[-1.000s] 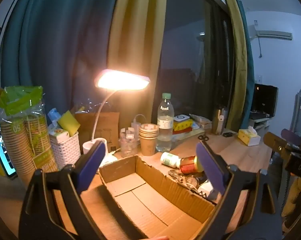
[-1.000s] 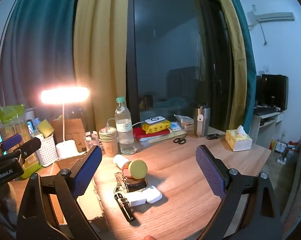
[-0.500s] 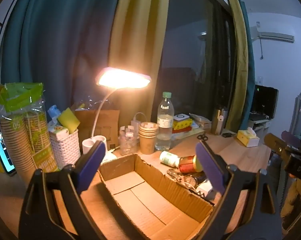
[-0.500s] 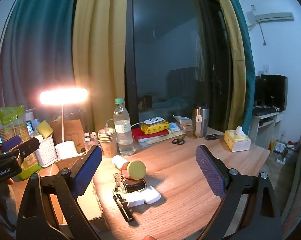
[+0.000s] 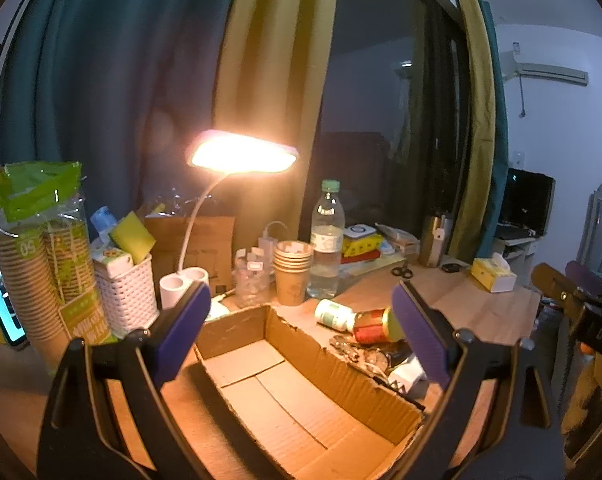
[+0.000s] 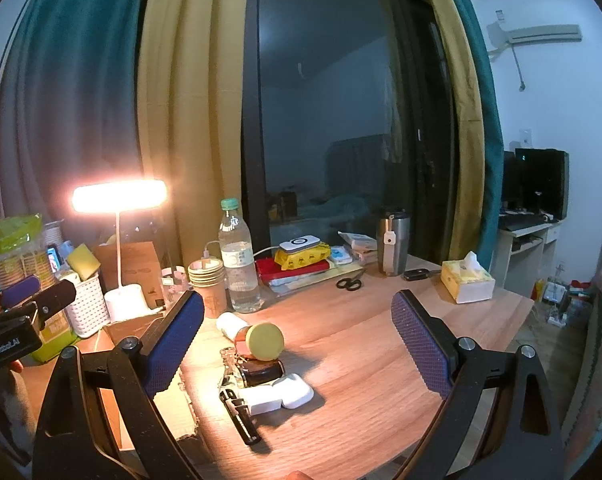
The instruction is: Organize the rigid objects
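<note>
An open cardboard box (image 5: 285, 392) lies on the wooden desk, empty inside, under my left gripper (image 5: 301, 332), which is open and holds nothing. To the box's right lies a small pile: a white bottle (image 5: 333, 314), a red jar with a yellow-green lid (image 5: 375, 320), keys and a white charger (image 5: 407, 374). In the right wrist view the same pile shows: the jar (image 6: 261, 340), a dark tin (image 6: 261, 372), a white earbud case (image 6: 297, 396) and a black tool (image 6: 241, 412). My right gripper (image 6: 297, 340) hovers open above that pile.
A lit desk lamp (image 5: 241, 156), a stack of paper cups (image 5: 291, 276), a water bottle (image 5: 327, 240), a white basket (image 5: 125, 292) and a bagged cup stack (image 5: 45, 256) line the back. Scissors (image 6: 349, 282), a steel tumbler (image 6: 393, 244) and a tissue box (image 6: 467, 282) stand further right.
Both views have shifted only slightly; the left wrist camera has risen a little over the box. Nothing on the desk has moved and both grippers stay open.
</note>
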A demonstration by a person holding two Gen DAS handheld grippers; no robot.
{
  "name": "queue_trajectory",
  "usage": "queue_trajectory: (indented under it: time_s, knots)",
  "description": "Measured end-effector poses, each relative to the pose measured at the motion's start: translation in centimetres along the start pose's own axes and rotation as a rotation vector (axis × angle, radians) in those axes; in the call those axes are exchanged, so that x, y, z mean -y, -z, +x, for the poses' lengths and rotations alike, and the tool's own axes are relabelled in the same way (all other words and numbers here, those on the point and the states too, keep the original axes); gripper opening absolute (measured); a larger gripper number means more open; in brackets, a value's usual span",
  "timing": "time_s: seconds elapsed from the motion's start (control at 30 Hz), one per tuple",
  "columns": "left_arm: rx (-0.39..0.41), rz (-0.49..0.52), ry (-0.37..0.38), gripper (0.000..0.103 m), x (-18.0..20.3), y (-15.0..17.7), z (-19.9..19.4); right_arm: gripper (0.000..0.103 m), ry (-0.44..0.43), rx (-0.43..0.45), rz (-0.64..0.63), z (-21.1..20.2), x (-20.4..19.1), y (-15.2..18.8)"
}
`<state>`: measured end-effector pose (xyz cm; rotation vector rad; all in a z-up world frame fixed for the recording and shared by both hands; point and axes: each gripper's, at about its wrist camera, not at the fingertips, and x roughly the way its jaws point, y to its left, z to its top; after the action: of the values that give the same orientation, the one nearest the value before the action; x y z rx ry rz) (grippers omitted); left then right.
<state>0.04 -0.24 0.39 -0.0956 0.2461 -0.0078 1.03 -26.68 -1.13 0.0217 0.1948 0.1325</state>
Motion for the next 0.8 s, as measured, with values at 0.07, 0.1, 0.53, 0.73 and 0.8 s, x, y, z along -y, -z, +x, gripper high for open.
queue_trajectory:
  time_s: [0.07,0.1,0.53,0.73,0.8]
  knots:
    - [0.000,0.001,-0.001,0.093,0.07,-0.08,0.08,0.097,0.006,0.003,0.003,-0.10,0.14,-0.05]
    - [0.002,0.002,0.005,0.093,0.07,-0.12,0.11,0.097,0.008,0.004,0.004,-0.16,0.15,-0.06]
    - [0.012,0.012,0.007,0.093,0.50,-0.58,-0.60,0.097,0.015,0.007,0.004,-0.21,0.05,-0.08]
    - [0.012,0.012,0.012,0.092,0.41,-0.74,-0.59,0.097,0.015,0.010,0.006,-0.25,0.09,-0.12]
    - [0.014,0.017,0.012,0.093,0.43,-0.77,-0.57,0.097,0.014,0.009,0.007,-0.25,0.13,-0.11]
